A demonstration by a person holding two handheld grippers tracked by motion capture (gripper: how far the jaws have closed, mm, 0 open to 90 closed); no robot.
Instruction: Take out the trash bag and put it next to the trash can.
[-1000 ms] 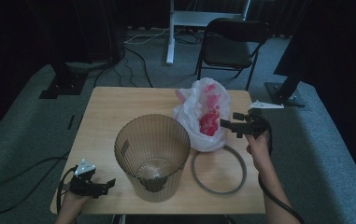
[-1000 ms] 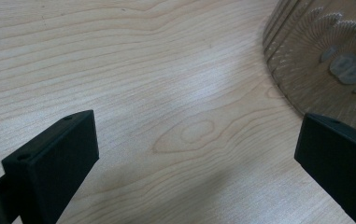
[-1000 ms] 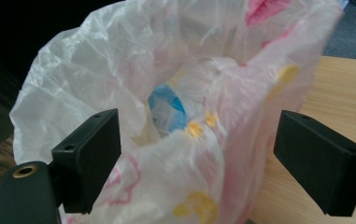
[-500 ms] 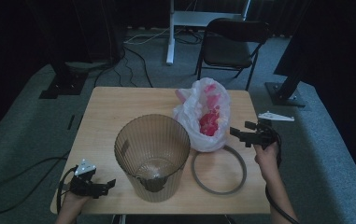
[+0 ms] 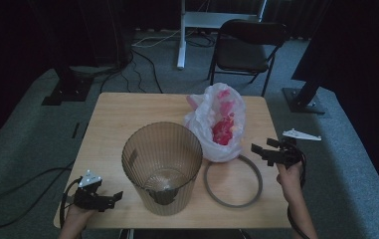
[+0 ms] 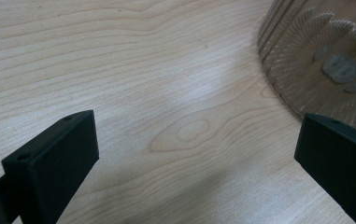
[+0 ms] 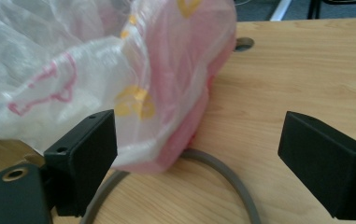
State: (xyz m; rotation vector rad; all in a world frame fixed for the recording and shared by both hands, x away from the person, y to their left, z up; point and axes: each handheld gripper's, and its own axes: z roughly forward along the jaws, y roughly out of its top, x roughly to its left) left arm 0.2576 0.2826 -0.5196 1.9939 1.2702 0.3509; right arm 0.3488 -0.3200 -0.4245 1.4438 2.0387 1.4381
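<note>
A ribbed, see-through brown bin (image 5: 161, 167) stands upright at the middle front of the wooden table (image 5: 127, 114). Behind it to the right lies a crumpled clear and pink plastic bag (image 5: 219, 122), bulging close in the right gripper view (image 7: 119, 79). A grey ring (image 5: 234, 180) lies flat to the right of the bin, its far arc touching the bag (image 7: 213, 168). My right gripper (image 5: 260, 151) hovers open at the table's right edge, pointing at the bag. At the front left corner my left gripper (image 5: 113, 198) rests open, the bin's base (image 6: 325, 60) just beyond its right jaw.
A dark folding chair (image 5: 246, 47) and a white stand (image 5: 182, 35) sit beyond the table's far side. Cables (image 5: 13, 199) trail over the grey carpet on the left. Bare tabletop stretches across the far left.
My right gripper has drawn back from the bag, moving right and toward the front edge of the table. The left gripper, bin, bag and ring have stayed put.
</note>
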